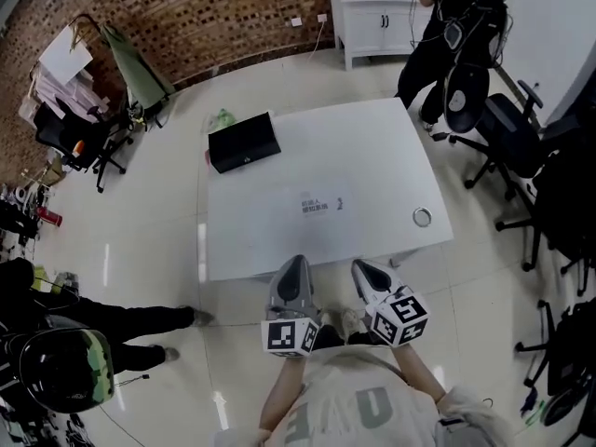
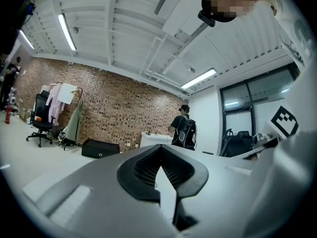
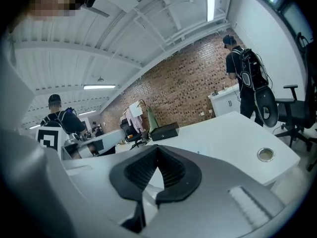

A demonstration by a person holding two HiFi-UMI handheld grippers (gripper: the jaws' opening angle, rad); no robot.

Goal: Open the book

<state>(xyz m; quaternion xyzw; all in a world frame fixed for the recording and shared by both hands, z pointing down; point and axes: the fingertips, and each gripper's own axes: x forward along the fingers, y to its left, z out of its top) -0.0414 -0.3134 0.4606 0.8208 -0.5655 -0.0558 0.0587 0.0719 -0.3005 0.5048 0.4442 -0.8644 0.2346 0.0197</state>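
Observation:
A flat white book (image 1: 323, 203) with a few lines of dark print lies in the middle of the white table (image 1: 372, 147); its outline is faint. A black box-like case (image 1: 244, 142) sits at the table's far left corner, also visible as the case (image 2: 100, 148) and the case (image 3: 165, 131). My left gripper (image 1: 296, 268) and right gripper (image 1: 362, 271) hover side by side over the table's near edge, well short of the book. Both are shut with nothing between the jaws, as the left gripper (image 2: 159, 168) and right gripper (image 3: 157, 165) views show.
A round metal grommet (image 1: 422, 216) sits near the table's right edge. A person with a backpack (image 1: 452, 26) stands by a white cabinet (image 1: 372, 17) at the far right. Office chairs (image 1: 521, 138) crowd the right side. Another person (image 1: 65, 371) stands at the lower left.

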